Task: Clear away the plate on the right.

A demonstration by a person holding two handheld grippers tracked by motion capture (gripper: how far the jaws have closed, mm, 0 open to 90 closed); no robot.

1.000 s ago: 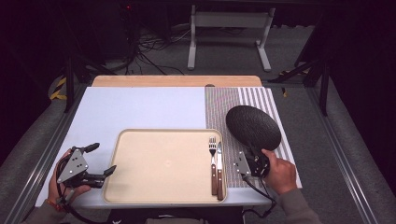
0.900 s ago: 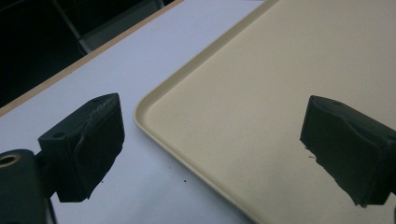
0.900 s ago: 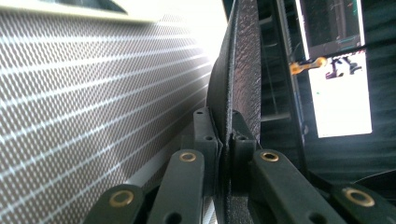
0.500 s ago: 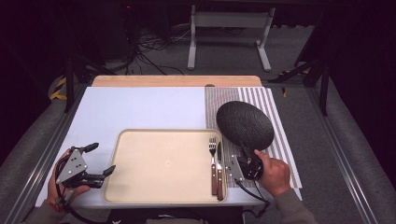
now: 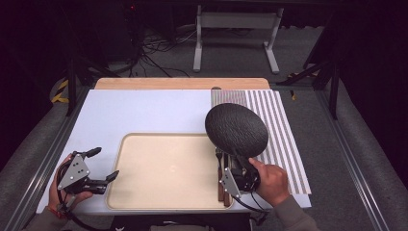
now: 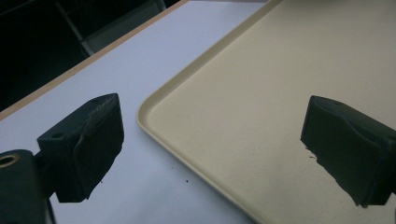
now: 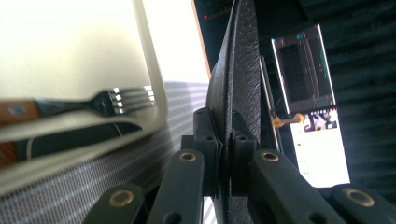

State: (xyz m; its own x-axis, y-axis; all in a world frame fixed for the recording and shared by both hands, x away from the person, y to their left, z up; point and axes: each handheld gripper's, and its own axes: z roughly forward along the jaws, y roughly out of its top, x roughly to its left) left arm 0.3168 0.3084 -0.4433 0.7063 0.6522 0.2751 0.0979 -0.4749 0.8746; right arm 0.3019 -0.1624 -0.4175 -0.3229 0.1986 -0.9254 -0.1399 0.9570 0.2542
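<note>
- Your right gripper is clamped tight on the rim of the black plate. In the right gripper view the two jaws pinch the thin edge of the plate between them.
- The plate is up in the air and tipped, at about 3 o'clock from the middle of the tan tray. It hangs over the tray's right edge and the striped mat.
- You hold only a small bit of the rim. If you swing fast, the plate could slip out and drop.
- The fork and the knife lie right under the plate, along the tray's right side. If you lower the plate there, it could land on them and wobble, or push them off.
- Your left gripper sits at about 9 o'clock from the tray. Its jaws are wide apart and hold nothing. One pad hangs over the tray corner, so a bump could shove the tray.
</note>
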